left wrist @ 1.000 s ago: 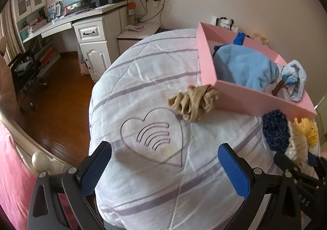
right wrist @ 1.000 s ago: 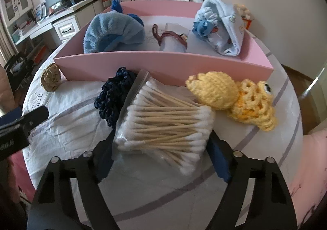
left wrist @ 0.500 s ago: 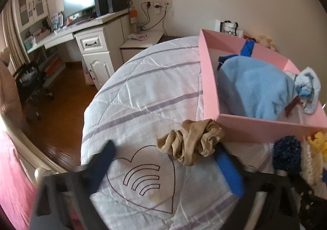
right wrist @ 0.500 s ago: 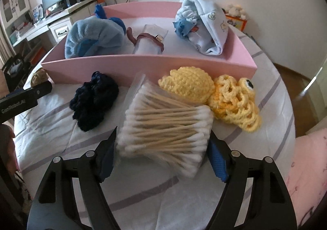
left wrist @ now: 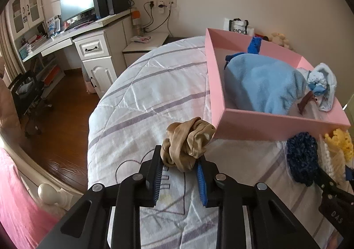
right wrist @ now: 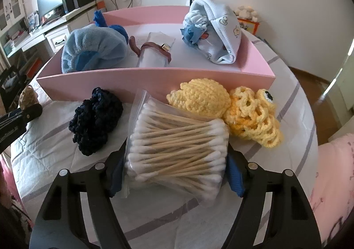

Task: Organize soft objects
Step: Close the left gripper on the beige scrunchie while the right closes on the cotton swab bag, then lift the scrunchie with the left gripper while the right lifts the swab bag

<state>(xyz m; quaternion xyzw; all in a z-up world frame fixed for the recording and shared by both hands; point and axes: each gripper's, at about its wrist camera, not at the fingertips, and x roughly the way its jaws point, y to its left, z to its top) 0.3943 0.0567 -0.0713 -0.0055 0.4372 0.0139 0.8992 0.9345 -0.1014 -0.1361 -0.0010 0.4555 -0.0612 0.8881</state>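
Jaws of the left gripper have just closed on the tan satin scrunchie lying on the quilted bed beside the pink cardboard box, readying a lift, while the right gripper squeezes the clear bag of cotton swabs.

Between the matt black plastic fingers of the left gripper, with ribbed blue pads, sits a glossy, satiny tan scrunchie. Ahead lies the smooth matt pink box. The right gripper flanks a clear glossy plastic bag of wooden cotton swabs; beyond it, rough yellow crochet.
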